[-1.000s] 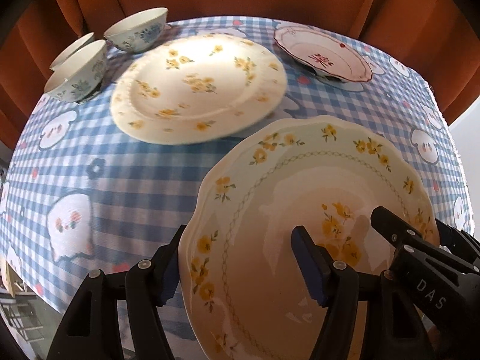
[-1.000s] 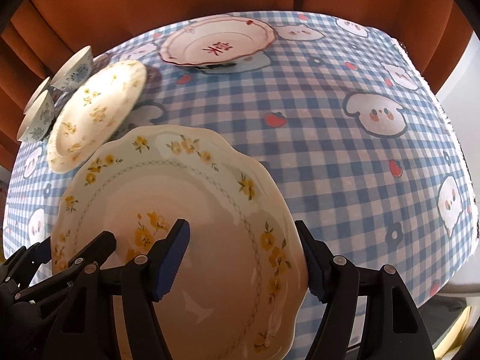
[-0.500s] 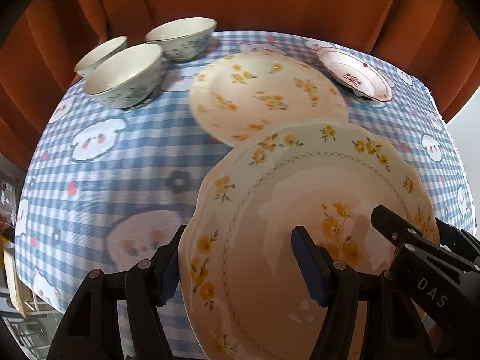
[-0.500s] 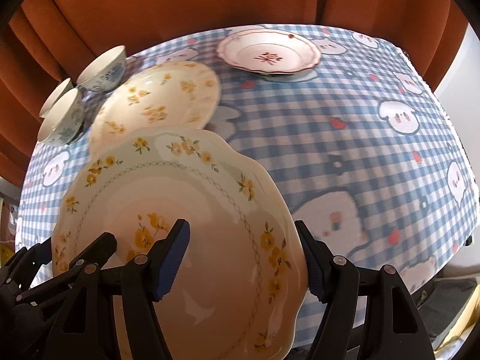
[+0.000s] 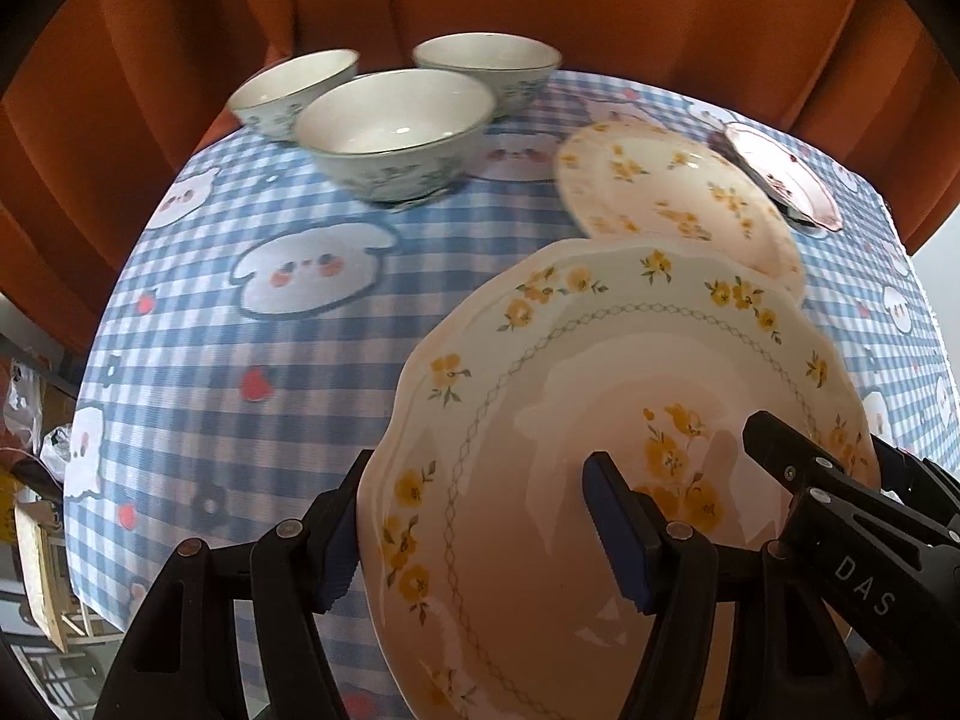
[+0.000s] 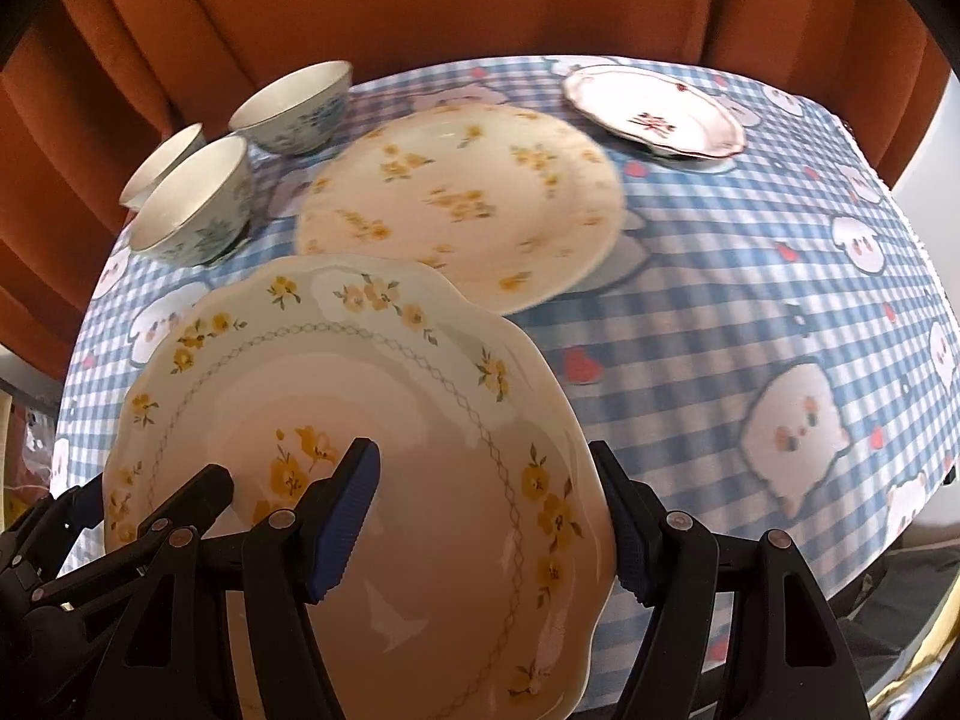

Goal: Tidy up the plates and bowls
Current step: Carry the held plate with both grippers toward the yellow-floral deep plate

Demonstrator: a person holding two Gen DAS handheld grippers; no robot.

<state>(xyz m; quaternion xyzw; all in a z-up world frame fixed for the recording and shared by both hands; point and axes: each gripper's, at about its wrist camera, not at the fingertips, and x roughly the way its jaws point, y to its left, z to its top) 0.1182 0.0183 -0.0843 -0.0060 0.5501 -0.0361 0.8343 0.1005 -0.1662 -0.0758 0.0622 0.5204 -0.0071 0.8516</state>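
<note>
Jaws of left gripper (image 5: 474,534) and right gripper (image 6: 492,528) clamped on opposite rims of scalloped cream yellow-flowered porcelain plate (image 5: 600,420), held above checked worktop (image 5: 300,348) | "DAS" read on right gripper.

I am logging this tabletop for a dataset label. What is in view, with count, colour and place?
scalloped plate: 1, cream with yellow flowers, held above the near table edge by both grippers
round plate: 1, cream with yellow flowers, mid table
small plate: 1, white with red motif, far right
bowls: 3, white with blue-green pattern, far left
tablecloth: 1, blue-white check with cartoon figures
curtain: orange, behind
left gripper: on the plate's left rim
right gripper: on its right rim
</note>
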